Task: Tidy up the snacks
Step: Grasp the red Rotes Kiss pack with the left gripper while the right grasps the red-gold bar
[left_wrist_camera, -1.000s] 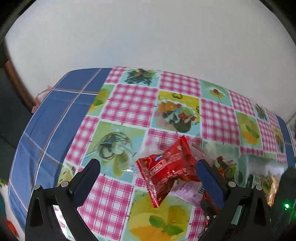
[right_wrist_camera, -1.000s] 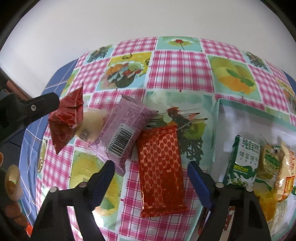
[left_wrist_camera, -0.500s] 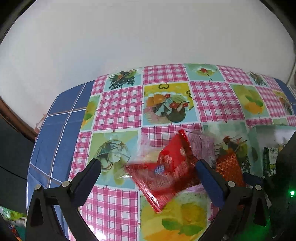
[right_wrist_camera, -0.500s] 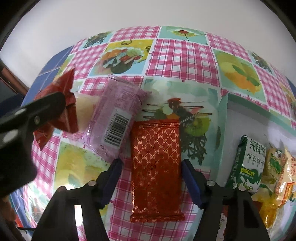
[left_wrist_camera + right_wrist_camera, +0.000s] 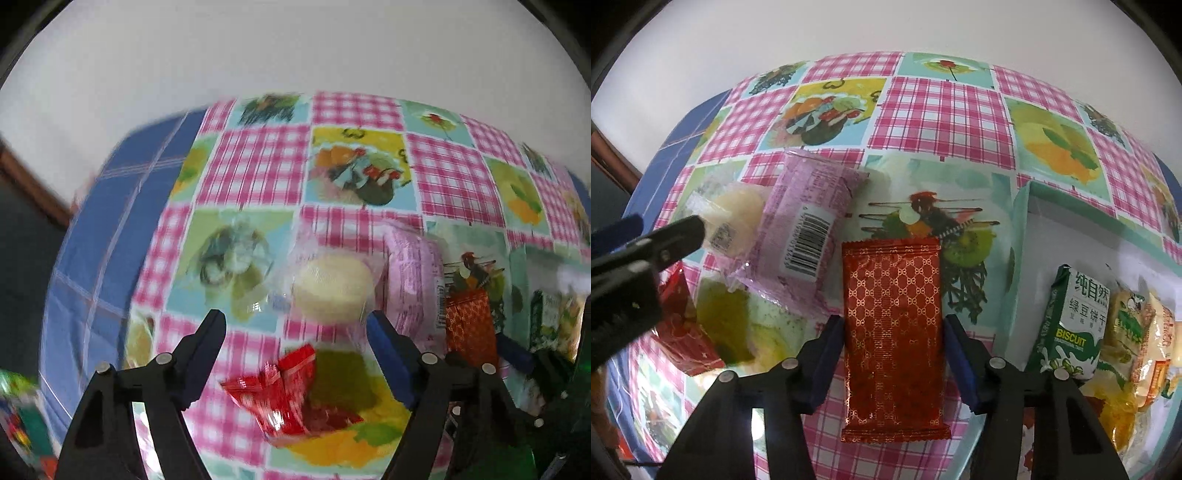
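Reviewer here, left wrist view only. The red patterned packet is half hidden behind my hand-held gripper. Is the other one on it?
Observer: The right hand-held gripper straddles the red patterned packet. Its jaws are closing, with the pads at the packet's long edges.
Operator: My view blurs the box. What's in it?
Observer: A green biscuit packet stands in the white box, with yellowish packets beside it.
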`<state>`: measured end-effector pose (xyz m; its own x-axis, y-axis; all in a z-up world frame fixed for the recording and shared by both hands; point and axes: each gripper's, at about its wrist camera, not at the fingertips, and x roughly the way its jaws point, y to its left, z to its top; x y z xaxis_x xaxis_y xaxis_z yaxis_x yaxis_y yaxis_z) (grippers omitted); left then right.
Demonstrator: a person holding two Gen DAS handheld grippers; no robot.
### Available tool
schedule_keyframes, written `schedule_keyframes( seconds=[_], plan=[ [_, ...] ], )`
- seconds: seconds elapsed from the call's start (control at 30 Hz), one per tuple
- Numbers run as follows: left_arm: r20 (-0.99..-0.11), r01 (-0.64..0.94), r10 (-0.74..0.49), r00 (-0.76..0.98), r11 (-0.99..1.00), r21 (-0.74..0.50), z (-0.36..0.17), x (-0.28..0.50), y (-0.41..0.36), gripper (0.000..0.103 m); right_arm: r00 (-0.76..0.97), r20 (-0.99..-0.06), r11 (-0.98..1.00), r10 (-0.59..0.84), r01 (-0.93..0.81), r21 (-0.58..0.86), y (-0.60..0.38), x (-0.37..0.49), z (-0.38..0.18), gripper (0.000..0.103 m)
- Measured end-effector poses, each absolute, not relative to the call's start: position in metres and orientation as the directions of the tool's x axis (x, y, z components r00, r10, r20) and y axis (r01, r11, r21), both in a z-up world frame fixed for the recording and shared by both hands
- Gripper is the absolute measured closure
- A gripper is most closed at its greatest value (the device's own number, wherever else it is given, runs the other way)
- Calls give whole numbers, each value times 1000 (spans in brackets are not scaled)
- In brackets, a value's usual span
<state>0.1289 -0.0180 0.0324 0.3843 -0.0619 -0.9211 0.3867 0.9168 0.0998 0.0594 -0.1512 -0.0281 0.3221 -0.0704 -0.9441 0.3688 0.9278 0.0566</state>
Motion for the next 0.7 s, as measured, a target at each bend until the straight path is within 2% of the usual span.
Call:
schedule_keyframes(
  seconds=[0.2,0.3,0.5,0.57,0.63,0.7],
  plan=[
    [-940,274,-10,340,958,89,24,127,4,24,314,-946,928,-80,369,44,-149,51,-28,52],
    [-946,256,-30,322,965,56,24,124,9,24,310,-947,929,-84,367,37,-146,48,-28,52],
    [-954,238,14,299,967,89,14,118,11,24,296,-951,934,-86,356,26,-137,40,-26,52],
    [-957,230,16,291,969,86,11,117,14,28,291,-953,934,-82,356,28,-136,38,-26,52],
    [-961,224,16,278,971,81,8,117,16,42,288,-954,934,-79,356,30,-136,37,-25,52],
    [-964,219,6,266,973,67,6,116,17,45,286,-955,935,-76,353,31,-134,35,-24,52]
  ],
)
